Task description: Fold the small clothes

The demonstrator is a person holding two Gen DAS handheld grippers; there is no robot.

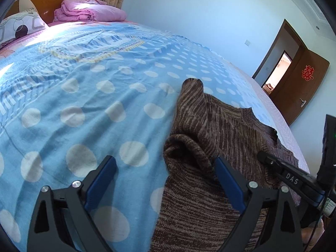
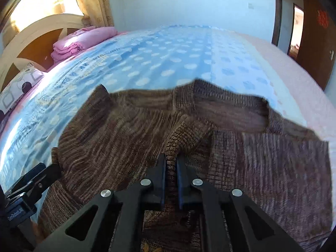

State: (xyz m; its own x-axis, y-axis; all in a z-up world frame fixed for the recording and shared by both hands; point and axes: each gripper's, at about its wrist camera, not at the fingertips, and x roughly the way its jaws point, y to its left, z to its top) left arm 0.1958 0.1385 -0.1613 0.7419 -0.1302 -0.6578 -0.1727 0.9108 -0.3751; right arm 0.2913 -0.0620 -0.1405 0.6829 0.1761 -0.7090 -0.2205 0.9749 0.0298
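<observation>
Sweater point(image 2: 130, 138), brown and knit, lies spread on the bed point(image 1: 84, 96) at its near edge, and I can't see all of it: my right view is smeared with blur, its lower hem runs out of frame under my gripper, and in the left view only its left side and one sleeve show. I can't make out which part is the collar. My right gripper point(image 2: 171, 161) has its jaws nearly together, pinching a raised ridge of the sweater's fabric between the blue pads, near the sweater's middle. My left gripper point(image 1: 166, 168) stands wide open, gripping nothing; its right finger point(image 1: 229, 180) sits against a bunched fold at the sweater's left edge, while its left finger point(image 1: 100, 180) is over bare bedspread left of the sweater. In the left view the right gripper's finger pokes in over the sweater's right part. Well beyond the sweater, at the headboard, lie a folded pink quilt point(image 1: 88, 10) and a pillow point(image 1: 19, 27), partly cut off.
</observation>
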